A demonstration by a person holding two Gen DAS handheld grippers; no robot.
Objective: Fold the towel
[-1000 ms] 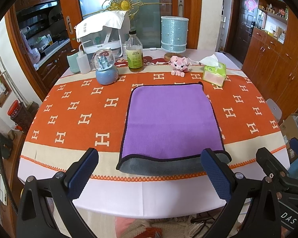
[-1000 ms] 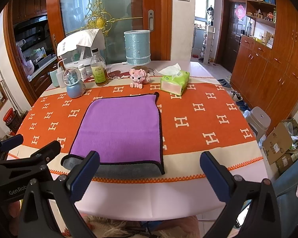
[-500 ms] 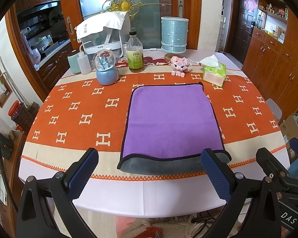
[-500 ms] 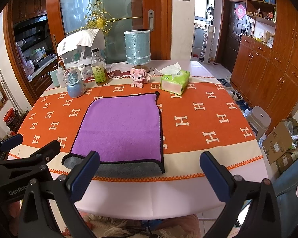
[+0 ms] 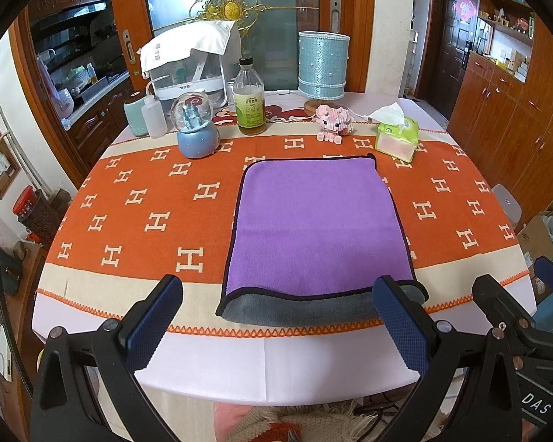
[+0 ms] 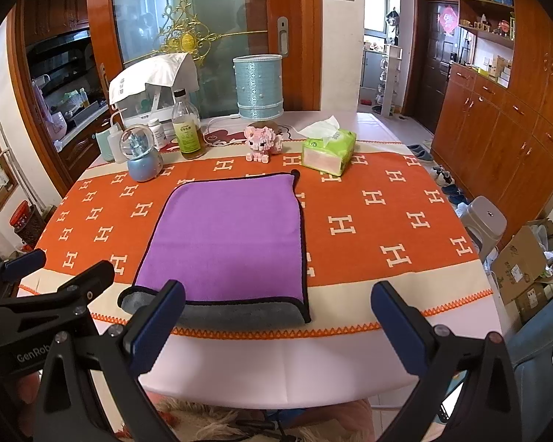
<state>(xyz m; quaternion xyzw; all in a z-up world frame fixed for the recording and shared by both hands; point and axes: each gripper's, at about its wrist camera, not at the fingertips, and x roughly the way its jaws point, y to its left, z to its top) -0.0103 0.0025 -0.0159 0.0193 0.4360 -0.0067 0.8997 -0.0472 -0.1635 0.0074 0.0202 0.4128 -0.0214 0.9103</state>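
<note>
A purple towel (image 5: 317, 221) with a black hem lies flat on the orange H-patterned tablecloth, folded over so a grey strip (image 5: 306, 311) of its underside shows along the near edge. It also shows in the right wrist view (image 6: 228, 235). My left gripper (image 5: 276, 328) is open and empty, held above the table's near edge in front of the towel. My right gripper (image 6: 276, 331) is open and empty, just right of the left one (image 6: 48, 294), over the near edge by the towel's near right corner.
Along the table's far side stand a snow globe (image 5: 197, 130), an oil bottle (image 5: 249, 103), a pink block pig (image 5: 333, 121), a green tissue pack (image 5: 396, 140), a blue lamp shade (image 5: 323, 64) and a white appliance (image 5: 191, 62). A grey stool (image 6: 486, 221) and cardboard boxes (image 6: 527, 261) stand to the right.
Both grippers have drifted very slightly; the towel looks a touch lower in view. Nothing was grasped or let go.
</note>
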